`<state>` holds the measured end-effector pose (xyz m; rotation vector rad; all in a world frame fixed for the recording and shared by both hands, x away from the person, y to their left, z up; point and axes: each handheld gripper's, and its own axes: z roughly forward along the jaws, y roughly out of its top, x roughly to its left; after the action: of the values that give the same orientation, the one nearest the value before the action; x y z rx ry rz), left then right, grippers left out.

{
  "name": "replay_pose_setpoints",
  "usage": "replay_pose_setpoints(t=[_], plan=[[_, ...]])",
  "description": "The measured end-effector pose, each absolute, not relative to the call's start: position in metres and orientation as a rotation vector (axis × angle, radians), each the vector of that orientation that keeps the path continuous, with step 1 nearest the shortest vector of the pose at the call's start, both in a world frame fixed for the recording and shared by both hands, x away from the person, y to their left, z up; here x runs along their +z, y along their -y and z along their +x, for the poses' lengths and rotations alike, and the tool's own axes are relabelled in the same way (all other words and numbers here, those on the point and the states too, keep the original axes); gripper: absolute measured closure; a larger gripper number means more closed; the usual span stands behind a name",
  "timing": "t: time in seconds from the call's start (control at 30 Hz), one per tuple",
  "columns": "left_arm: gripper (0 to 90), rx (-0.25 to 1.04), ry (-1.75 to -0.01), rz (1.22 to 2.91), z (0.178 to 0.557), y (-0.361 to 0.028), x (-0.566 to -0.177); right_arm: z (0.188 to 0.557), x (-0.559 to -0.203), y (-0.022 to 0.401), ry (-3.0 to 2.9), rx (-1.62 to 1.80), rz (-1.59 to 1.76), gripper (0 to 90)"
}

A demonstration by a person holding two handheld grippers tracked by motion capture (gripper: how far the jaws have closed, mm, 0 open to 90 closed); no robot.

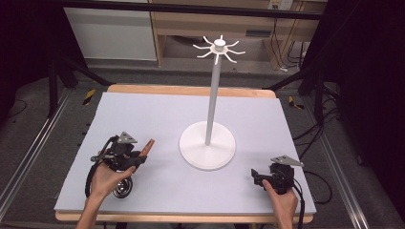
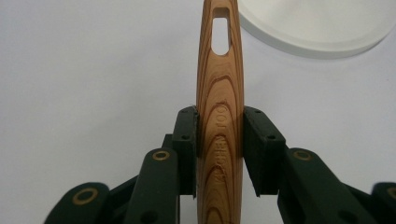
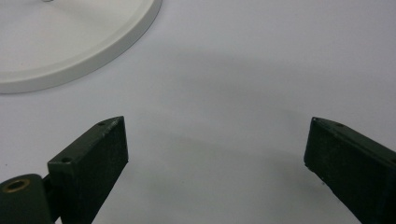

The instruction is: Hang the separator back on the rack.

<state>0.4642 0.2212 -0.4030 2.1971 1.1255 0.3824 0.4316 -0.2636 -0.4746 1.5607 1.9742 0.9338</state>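
Smooth grained wooden handle (image 2: pixel 219 116) between left gripper (image 2: pixel 219 140) pads

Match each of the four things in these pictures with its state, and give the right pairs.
Things:
1. left gripper
2. right gripper
3. wooden handle
4. white stand

States:
A. upright on a round base, hooks at the top
B. jaws wide apart, nothing between them
C. clamped between two black pads, slotted end pointing away
D. closed on a utensil

Pairs: 1-D, 2-B, 3-C, 4-A
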Motion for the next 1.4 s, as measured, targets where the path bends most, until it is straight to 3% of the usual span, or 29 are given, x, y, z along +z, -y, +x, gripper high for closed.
replay_pose_setpoints(t=[0.73, 1.4], plan=[[67.5, 0.524, -1.005, 1.899, 0.438, -0.224, -0.367, 0.431, -0.473, 0.263, -1.956, 0.965, 1.537, 6.7], [67.4, 0.544, -0.939, 1.821, 0.439, -0.219, -0.346, 0.431, -0.473, 0.262, -1.938, 0.991, 1.522, 6.7]])
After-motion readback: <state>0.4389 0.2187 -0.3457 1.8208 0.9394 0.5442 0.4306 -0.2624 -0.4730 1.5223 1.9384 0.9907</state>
